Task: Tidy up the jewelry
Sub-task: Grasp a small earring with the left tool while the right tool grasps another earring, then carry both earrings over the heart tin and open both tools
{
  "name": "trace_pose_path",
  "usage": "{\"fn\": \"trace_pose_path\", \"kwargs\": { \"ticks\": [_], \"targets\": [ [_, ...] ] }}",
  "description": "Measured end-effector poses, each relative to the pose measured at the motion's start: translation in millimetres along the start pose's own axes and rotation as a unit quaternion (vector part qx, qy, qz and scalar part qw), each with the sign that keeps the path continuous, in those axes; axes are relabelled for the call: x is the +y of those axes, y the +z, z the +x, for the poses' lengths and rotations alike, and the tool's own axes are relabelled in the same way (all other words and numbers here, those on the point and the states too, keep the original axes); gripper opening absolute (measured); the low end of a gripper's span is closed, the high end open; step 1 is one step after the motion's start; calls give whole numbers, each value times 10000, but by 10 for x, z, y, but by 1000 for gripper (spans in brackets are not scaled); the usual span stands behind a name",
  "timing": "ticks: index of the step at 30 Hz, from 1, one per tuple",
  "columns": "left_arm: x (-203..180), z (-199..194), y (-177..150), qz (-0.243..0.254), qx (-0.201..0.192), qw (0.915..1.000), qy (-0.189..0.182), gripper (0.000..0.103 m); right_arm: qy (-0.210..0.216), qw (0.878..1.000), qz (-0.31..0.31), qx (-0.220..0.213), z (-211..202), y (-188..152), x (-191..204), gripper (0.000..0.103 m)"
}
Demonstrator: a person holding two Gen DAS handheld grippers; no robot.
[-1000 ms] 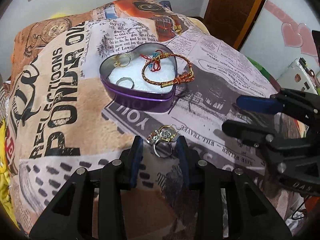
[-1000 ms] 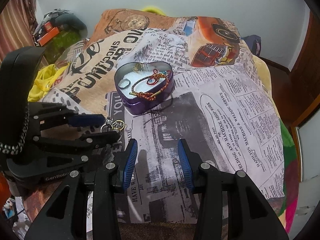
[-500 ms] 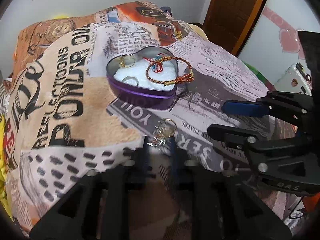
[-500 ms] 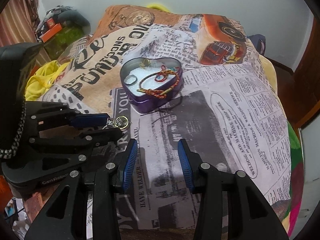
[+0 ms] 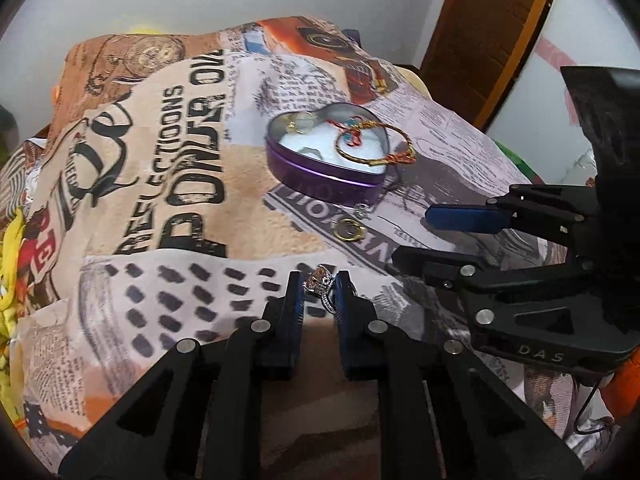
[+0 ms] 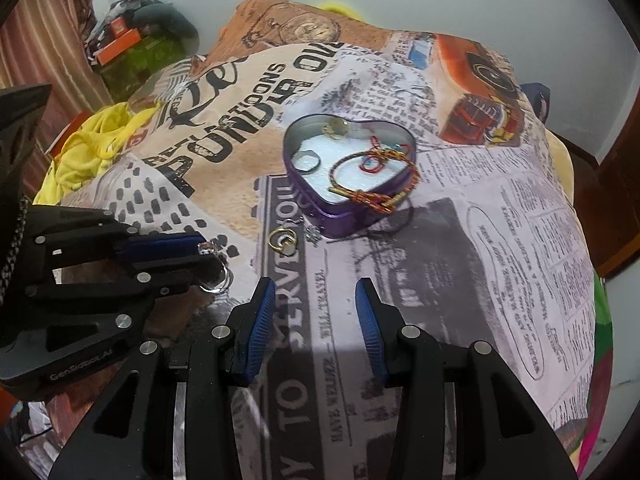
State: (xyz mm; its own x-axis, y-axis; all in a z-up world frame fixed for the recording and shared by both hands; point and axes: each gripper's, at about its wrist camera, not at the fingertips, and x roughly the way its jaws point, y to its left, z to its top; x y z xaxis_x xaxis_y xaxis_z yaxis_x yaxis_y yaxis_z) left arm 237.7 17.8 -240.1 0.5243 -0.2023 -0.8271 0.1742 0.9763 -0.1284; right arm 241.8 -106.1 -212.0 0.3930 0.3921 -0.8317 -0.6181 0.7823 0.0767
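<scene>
My left gripper (image 5: 318, 280) is shut on a silver ring with a clear stone (image 5: 320, 282), held above the printed blanket; the ring also shows in the right wrist view (image 6: 212, 268). A purple heart-shaped tin (image 5: 326, 152) (image 6: 348, 168) with white padding holds a gold-and-red bracelet (image 5: 374, 146) (image 6: 372, 178), a silver ring (image 6: 306, 162) and a gold ring (image 6: 336, 126). A gold ring (image 5: 350, 230) (image 6: 283, 239) and a small silver piece (image 6: 312, 234) lie on the blanket just in front of the tin. My right gripper (image 6: 316, 320) is open and empty, right of the left one.
The blanket (image 6: 500, 240) with newspaper print covers a raised soft surface that drops off at its edges. Yellow cloth (image 6: 88, 148) lies at the left. A brown door (image 5: 488, 28) stands at the back right.
My left gripper closed on the stone ring and lifted it off the blanket, pulling back from the tin. The gold ring stayed on the blanket. The right gripper stayed open.
</scene>
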Motion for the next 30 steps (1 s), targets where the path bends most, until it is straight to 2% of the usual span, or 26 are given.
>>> {"fn": "trace_pose_path", "kwargs": {
  "ticks": [6, 14, 16, 18, 30],
  "targets": [
    [204, -62, -27, -259, -170, 9994, 163, 14, 106, 9998, -84, 165, 152, 93, 99, 38],
    [359, -93, -68, -532, -277, 9982, -97, 14, 48, 9997, -101, 197, 281, 183, 159, 32],
    [366, -93, -74, -548, -297, 9980, -120, 14, 19, 9998, -120, 182, 302, 191, 173, 28],
    [366, -94, -78, -563, -307, 9978, -142, 14, 17, 9997, -151, 179, 320, 203, 185, 16],
    [351, -189, -30, -588, -349, 9976, -58, 14, 1, 10000, -88, 39, 140, 142, 174, 16]
  ]
}}
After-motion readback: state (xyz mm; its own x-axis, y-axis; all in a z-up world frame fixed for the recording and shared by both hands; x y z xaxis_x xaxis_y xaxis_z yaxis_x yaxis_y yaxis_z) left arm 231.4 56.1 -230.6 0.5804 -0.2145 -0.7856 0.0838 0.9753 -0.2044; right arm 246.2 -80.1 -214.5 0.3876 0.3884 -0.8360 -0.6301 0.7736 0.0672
